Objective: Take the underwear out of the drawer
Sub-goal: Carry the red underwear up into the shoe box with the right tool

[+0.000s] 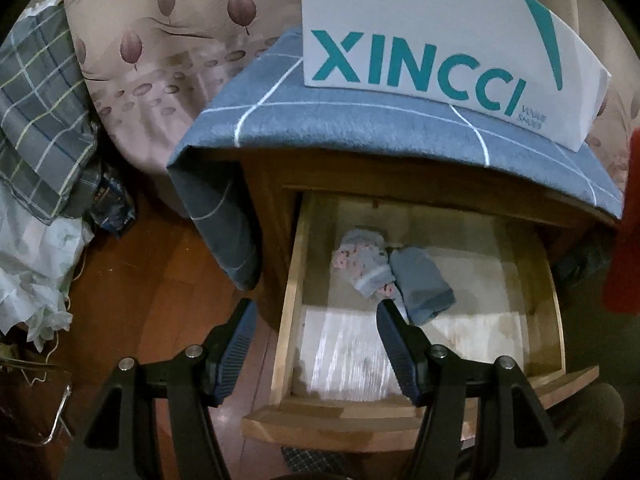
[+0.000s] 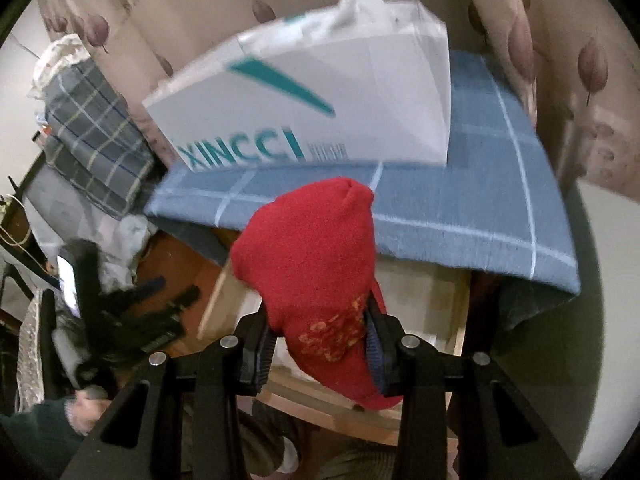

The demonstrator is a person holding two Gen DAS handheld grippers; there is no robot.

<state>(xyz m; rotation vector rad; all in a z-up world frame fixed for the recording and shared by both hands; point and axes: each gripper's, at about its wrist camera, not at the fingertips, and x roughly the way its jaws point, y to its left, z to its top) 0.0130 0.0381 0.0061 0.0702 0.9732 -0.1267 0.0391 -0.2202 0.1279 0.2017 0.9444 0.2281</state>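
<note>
Red underwear pinched in my right hand-held gripper, frame centre | my left hand-held gripper spread, empty, lower centre | two folded pairs in open wooden drawer, centre

Drawer open above; cloth overhanging rear

From my right tongs, the red garment covers most of the drawer behind it — I can't see what lies inside. My other tongs, left of the red garment, are a dark smear. From my left tongs, that garment is cut off by the picture's right edge — only a strip shows.
</note>
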